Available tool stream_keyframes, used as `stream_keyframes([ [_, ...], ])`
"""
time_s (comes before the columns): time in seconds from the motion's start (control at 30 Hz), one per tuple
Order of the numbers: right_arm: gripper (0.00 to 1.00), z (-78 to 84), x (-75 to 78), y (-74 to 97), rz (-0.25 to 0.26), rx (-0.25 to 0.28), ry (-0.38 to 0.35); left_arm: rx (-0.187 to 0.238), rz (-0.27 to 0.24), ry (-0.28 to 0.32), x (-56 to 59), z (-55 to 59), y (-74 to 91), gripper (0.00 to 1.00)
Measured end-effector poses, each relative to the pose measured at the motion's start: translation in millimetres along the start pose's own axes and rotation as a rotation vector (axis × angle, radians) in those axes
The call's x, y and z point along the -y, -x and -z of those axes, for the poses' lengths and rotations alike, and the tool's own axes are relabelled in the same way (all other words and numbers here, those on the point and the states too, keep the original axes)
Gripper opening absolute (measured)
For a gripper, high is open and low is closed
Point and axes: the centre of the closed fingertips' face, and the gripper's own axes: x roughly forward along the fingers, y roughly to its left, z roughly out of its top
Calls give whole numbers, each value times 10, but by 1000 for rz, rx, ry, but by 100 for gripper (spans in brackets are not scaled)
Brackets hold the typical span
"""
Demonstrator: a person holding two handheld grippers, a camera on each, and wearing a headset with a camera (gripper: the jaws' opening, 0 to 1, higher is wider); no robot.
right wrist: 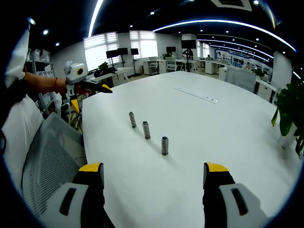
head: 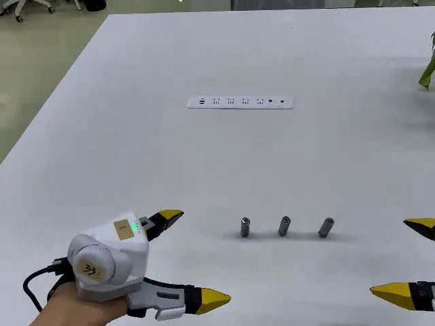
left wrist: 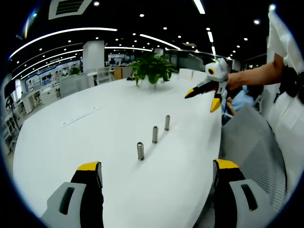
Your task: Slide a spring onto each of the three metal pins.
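A: Status?
B: Both claws spread, empty: left gripper, right gripper. They flank three pins upright on the table; springs look seated.
A: Risk?
B: Pins look freestanding. A careless jaw pass tips one and its spring slides off.

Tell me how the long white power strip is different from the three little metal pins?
The power strip lies flat; the pins stand upright. The power strip is one long white piece; the pins are three short grey metal ones with coils. The power strip sits farther back; the pins stand nearer, between the left hand-held gripper and the right hand-held gripper. Both rest on the white table, untouched.
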Motion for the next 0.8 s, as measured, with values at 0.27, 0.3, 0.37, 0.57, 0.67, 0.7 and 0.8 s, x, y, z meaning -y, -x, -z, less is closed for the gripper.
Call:
stream_keyframes([
  [0.27, 87, 6, -15, -11, -4, 6, 0, -4, 4, -2, 22, 6, -6, 98],
  [0.3, 87, 3, -15, -13, -3, 7, 0, -3, 5, 1, 25, 5, -6, 98],
  [0.37, 87, 4, -11, -16, -3, 10, -3, -4, 5, 1, 28, 4, -10, 98],
  [0.57, 87, 8, -16, -16, -4, 9, -4, -3, 7, 1, 15, 12, -14, 98],
  [0.67, 87, 5, -19, -16, -7, 12, -2, -9, 9, -5, 12, 22, -14, 98],
  [0.7, 87, 6, -21, -17, -7, 9, 1, -8, 8, -5, 10, 18, -12, 98],
  [0.8, 87, -7, -29, -20, -9, 12, 1, -3, 5, -3, 4, 4, -7, 98],
])
